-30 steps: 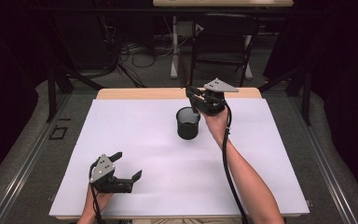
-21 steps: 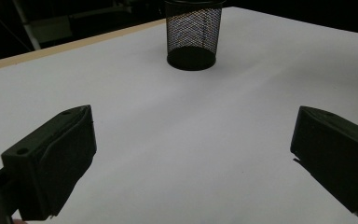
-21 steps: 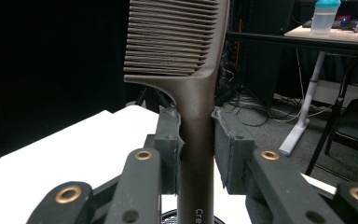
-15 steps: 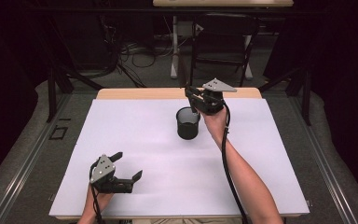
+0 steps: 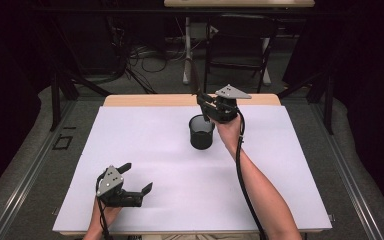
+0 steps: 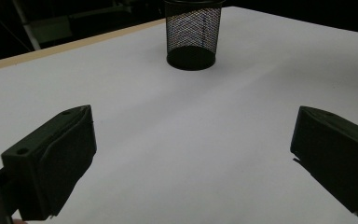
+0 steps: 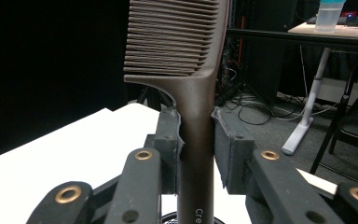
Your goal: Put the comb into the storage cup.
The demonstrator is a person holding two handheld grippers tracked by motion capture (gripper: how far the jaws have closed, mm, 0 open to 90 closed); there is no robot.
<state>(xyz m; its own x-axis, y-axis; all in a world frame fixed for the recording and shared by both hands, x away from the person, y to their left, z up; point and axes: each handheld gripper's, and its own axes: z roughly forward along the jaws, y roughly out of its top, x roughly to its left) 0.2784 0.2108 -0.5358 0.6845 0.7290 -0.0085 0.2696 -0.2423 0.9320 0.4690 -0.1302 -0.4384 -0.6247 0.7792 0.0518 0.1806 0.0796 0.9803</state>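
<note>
Left gripper point(image 5: 139, 178) hovers low over the white table point(image 5: 145, 145), jaws spread wide, nothing between them. Across at the black wire-mesh cup point(image 5: 202, 132), the right gripper point(image 5: 203, 102) clamps a stiff, light brown plastic comb point(image 7: 186, 56) by its smooth handle, probably just above the cup's rim; that's the sensible grip, clear of the teeth.

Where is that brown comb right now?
The comb stands upright in the right gripper, teeth upward, directly above the black mesh cup near the table's far edge in the high view.
</note>
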